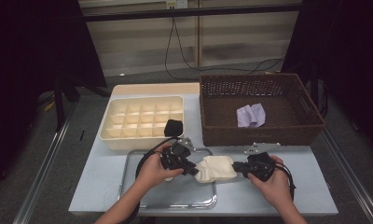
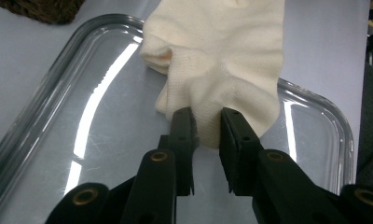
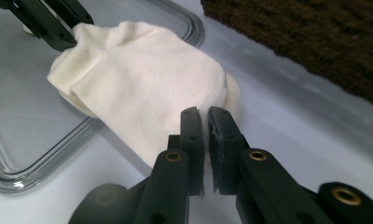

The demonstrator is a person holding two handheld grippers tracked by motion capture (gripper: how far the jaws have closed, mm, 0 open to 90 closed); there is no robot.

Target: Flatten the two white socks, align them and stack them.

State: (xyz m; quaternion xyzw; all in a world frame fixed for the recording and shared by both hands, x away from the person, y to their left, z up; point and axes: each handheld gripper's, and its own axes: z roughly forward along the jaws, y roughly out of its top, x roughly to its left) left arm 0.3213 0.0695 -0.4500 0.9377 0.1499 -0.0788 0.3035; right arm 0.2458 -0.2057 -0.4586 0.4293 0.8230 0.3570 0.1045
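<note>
Both grippers are clamped on the cream sock [image 1: 216,168], low in the middle of the high view. We see the left gripper [image 1: 192,171] biting a bunched fold at the sock's left end, its jaws pressed into the cloth with a thick wad between them. From its own camera that fold sits at centre frame, and the rest of the cream sock [image 2: 219,60] fans out toward the top. The right gripper [image 1: 237,166] pinches the sock's right edge; in its own view the jaws stand almost together on a thin hem just right of centre, with the cream sock [image 3: 142,88] spreading to the upper left, where the left gripper [image 3: 70,39] shows in the top left corner.

Under the sock's left part lies a clear tray [image 1: 142,196], while its right part reaches past the tray's rim over the pale table [image 1: 96,177]. Above it, left of centre, sits a cream divided box [image 1: 111,136] with a black object [image 1: 174,127] at its lower right corner. At upper right stands a brown wicker basket [image 1: 212,135] holding a lilac cloth [image 1: 250,115]. Beyond the table the room is dark.
</note>
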